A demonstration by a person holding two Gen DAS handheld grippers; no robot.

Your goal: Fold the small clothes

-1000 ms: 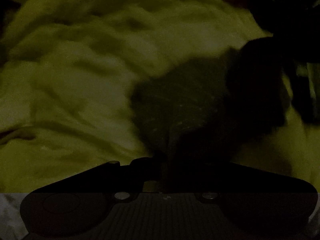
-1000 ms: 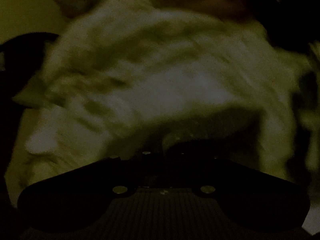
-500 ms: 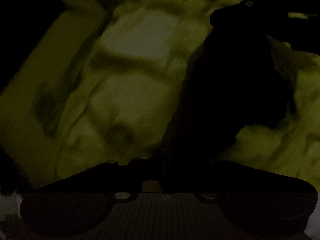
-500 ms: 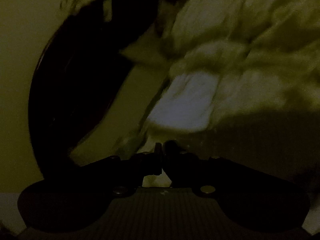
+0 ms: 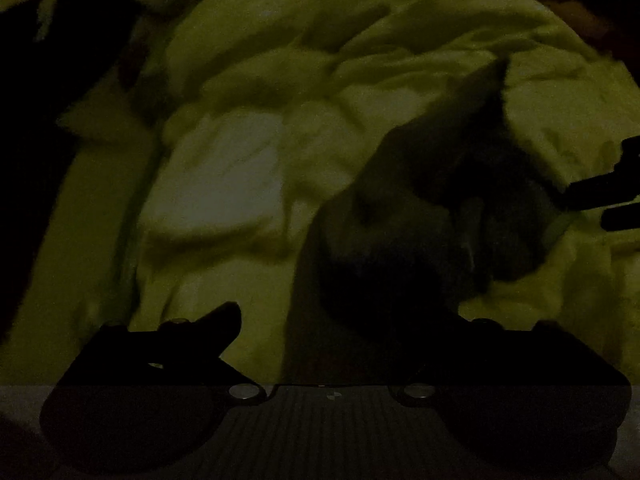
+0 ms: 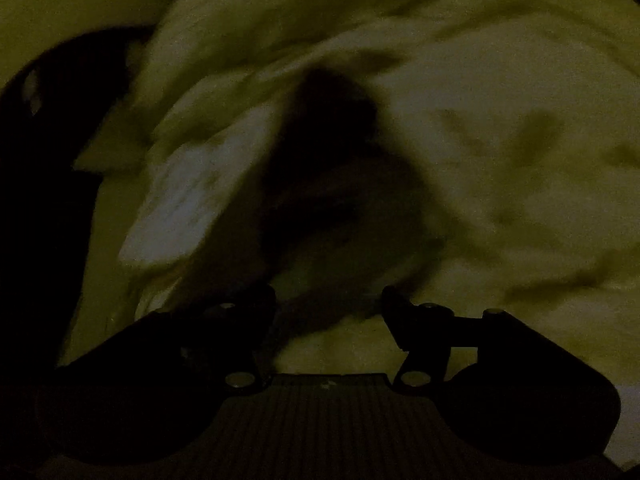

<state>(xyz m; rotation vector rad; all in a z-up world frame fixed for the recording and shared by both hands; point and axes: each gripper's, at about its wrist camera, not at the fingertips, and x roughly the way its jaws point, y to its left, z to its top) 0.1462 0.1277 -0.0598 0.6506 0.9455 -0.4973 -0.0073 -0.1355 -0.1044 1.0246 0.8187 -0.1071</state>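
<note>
The scene is very dim. A small dark garment (image 5: 420,240) lies bunched on crumpled yellow-green bedding (image 5: 248,64). My left gripper (image 5: 356,318) is just in front of it, its jaws opening wide. The cloth's near edge sits between them, toward the right finger, with no pad pressing on it. At the right edge of the left wrist view the right gripper's fingertips (image 5: 600,196) stick in beside the garment. In the right wrist view the same dark garment (image 6: 332,184) lies just ahead of my right gripper (image 6: 328,302), whose jaws are opening with nothing gripped.
A paler whitish patch of bedding (image 5: 224,184) (image 6: 188,200) lies left of the garment. A large dark shape (image 6: 44,200) fills the left side of both views; I cannot tell what it is. Rumpled bedding (image 6: 500,120) spreads to the right.
Both grippers were shut a second ago, the left one on the dark garment. Both have now opened, and the garment lies loose on the bedding. Both views have shifted across the bed.
</note>
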